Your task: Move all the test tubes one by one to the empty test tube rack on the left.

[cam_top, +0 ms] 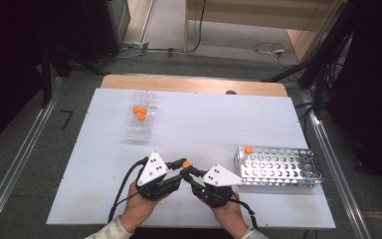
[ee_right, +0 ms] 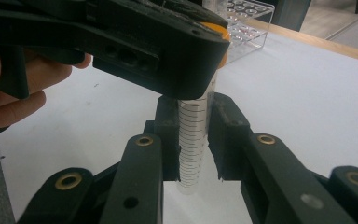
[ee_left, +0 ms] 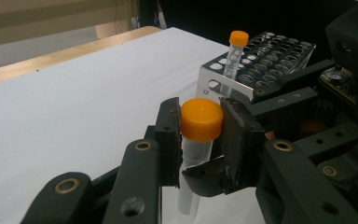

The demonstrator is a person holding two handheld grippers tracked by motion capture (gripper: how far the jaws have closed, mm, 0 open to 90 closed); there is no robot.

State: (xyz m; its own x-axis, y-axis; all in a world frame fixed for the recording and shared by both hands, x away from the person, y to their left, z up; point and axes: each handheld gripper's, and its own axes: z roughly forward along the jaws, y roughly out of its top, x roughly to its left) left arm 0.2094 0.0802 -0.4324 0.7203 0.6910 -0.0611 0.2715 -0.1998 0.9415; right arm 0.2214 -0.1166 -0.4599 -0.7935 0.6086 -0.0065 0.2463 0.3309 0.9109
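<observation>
Tabletop (cam_top: 194, 124) carrying two racks, well apart. Clear rack (cam_top: 140, 118) sitting far left, three capped tubes (cam_top: 139, 113) standing in it. Metal rack (cam_top: 278, 168) lying near right, one capped tube (cam_top: 248, 149) standing in its far-left corner. Left gripper (cam_top: 176, 164) and right gripper (cam_top: 191, 174) meeting at near edge, just left of metal rack. Tube (ee_left: 196, 140) standing upright between both sets of jaws, probably hanging above tabletop.

Black two-jaw grippers (cam_top: 186, 172), white triangular top plates, brass rivets, black cables, seemingly pale patterned sleeves (cam_top: 110, 231)
</observation>
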